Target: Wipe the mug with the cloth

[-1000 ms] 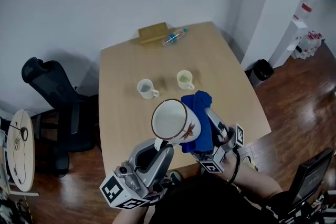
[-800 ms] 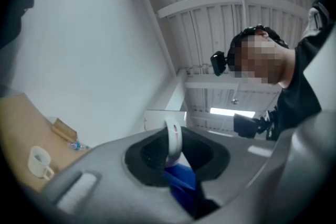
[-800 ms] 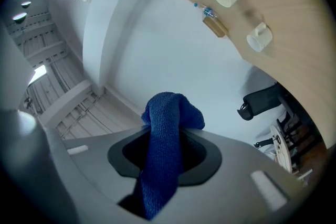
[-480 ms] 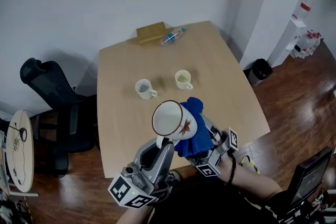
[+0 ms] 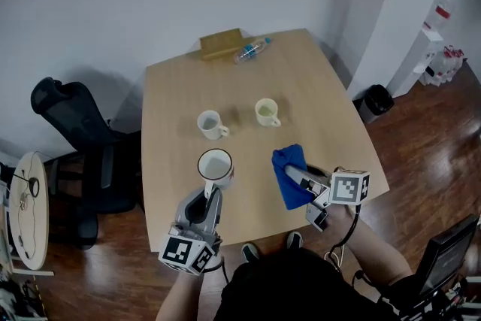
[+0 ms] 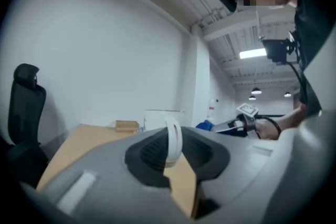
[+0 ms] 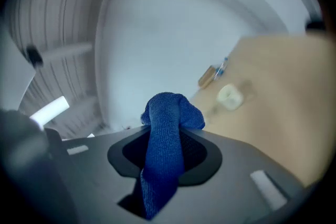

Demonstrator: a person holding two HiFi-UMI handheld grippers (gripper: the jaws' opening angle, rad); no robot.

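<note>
A white mug (image 5: pixel 215 165) is upright at the table's front left, and I cannot tell whether it rests on the wood. My left gripper (image 5: pixel 210 192) is shut on its handle (image 6: pixel 173 137), a white band pinched between the jaws in the left gripper view. My right gripper (image 5: pixel 295 177) is shut on a blue cloth (image 5: pixel 284 160), over the table's front right and apart from the mug. The cloth (image 7: pixel 165 139) hangs bunched out of the jaws in the right gripper view.
On the wooden table (image 5: pixel 323 98) stand a second white mug (image 5: pixel 211 124) and a cream mug (image 5: pixel 265 112) in the middle. A cardboard box (image 5: pixel 221 44) and a water bottle (image 5: pixel 252 50) lie at the far edge. A black office chair (image 5: pixel 75 131) stands at the left.
The mug was held up tilted with the cloth against its side. It has come down to the left and stands upright, and the cloth has moved off to the right.
</note>
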